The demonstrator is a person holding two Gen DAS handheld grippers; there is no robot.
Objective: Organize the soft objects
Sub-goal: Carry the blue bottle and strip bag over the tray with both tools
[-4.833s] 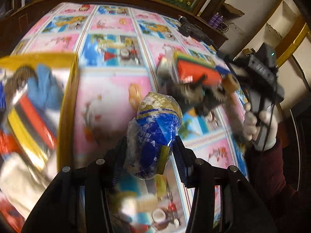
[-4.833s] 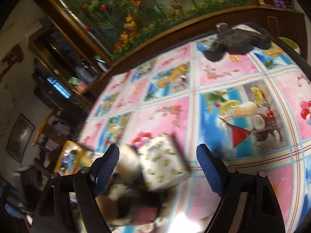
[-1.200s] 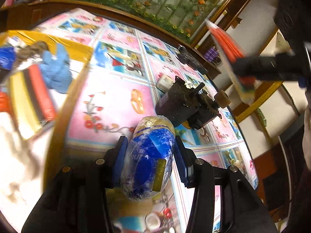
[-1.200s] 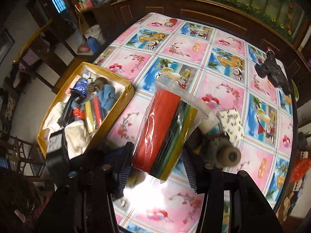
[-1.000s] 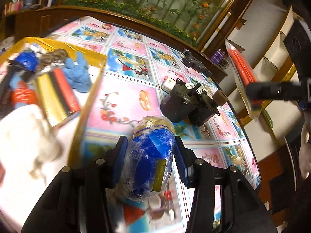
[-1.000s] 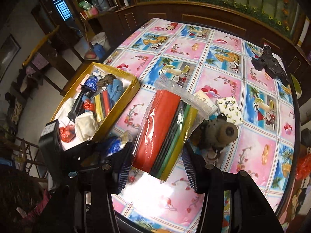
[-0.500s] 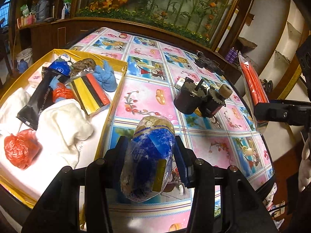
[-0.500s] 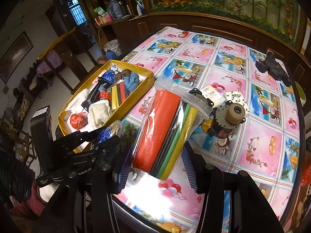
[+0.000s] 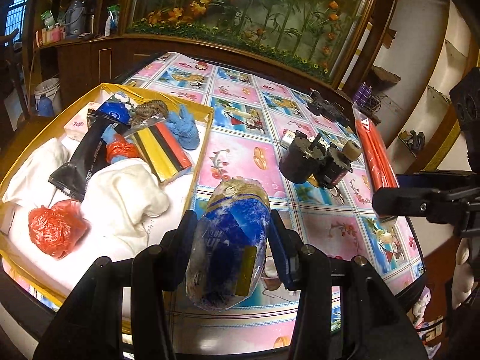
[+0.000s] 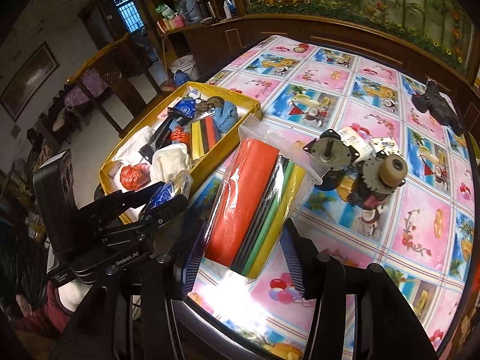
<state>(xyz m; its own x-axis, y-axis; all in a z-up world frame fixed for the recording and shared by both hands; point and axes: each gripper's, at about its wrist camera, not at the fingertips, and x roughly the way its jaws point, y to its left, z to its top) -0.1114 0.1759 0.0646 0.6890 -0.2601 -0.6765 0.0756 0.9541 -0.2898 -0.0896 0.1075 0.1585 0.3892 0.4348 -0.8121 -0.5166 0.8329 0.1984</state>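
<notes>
The left tool (image 9: 231, 234) is closed on a blue and gold plastic packet (image 9: 231, 240), which is pinched at its sides between the two blue pads and is carried above the near edge of the tabletop (image 9: 240, 156), just right of the yellow box (image 9: 207, 126). The packet stands roughly upright in the grip, its gold end pointing away from the camera.

The right tool (image 10: 243, 246) is closed on a clear bag of coloured foam sheets (image 10: 255, 207), red, black, green and yellow, gripped at the lower end, with the sealed top tilted away over the tabletop. In the left wrist view the same bag is seen edge-on at the right, held up in the other tool. In the right wrist view, the left tool with its packet is seen to the left of the bag, near the box's near corner.

Inside the yellow box lie white cloths (image 9: 129, 198), a red crumpled bag (image 9: 54, 231), a black pouch (image 9: 87, 156), a second pack of striped foam sheets (image 9: 162, 150), a blue knitted item (image 9: 183, 126) and a round blue item (image 9: 114, 114).

On the flower-and-fruit patterned tabletop, two dark motors (image 9: 318, 162) stand close together beyond the packet, with small white boxes (image 10: 366, 144) just behind them. A black object (image 10: 435, 105) lies near the far edge.
</notes>
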